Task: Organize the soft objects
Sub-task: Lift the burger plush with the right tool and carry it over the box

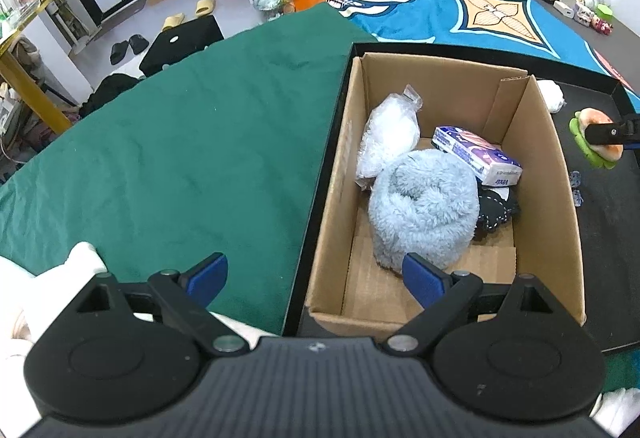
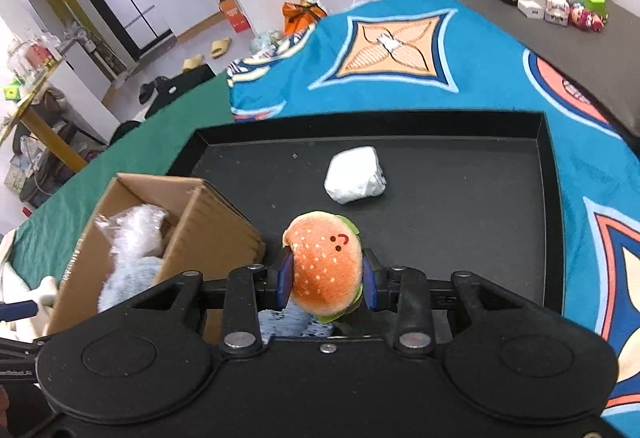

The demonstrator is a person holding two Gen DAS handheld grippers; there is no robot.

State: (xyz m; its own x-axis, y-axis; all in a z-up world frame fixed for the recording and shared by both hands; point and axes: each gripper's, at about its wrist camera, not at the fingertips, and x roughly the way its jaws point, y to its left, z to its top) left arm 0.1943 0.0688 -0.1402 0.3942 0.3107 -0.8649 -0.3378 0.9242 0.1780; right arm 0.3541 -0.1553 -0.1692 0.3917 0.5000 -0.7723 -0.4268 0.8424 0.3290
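My right gripper (image 2: 326, 280) is shut on a plush hamburger (image 2: 324, 262), held above the black tray (image 2: 544, 198); from the left wrist view that plush hamburger (image 1: 588, 120) hangs at the far right in black fingers. A cardboard box (image 1: 560, 222) stands in the tray and holds a fluffy light-blue bundle (image 1: 424, 210), a clear plastic bag of white stuff (image 1: 386, 136), a tissue pack (image 1: 478, 152) and a dark dotted cloth (image 1: 496, 212). My left gripper (image 1: 316, 278) stands open over the box's near left corner, nothing between its blue pads. A white wrapped bundle (image 2: 354, 174) lies on the tray.
The tray sits on a bed with a green cover (image 1: 180, 142) and a blue patterned blanket (image 2: 460, 70). A small blue bit (image 1: 576, 184) lies on the tray right of the box. Toys and jars (image 2: 568, 4) stand on a dark surface at the far right. Slippers (image 1: 188, 14) lie on the floor beyond.
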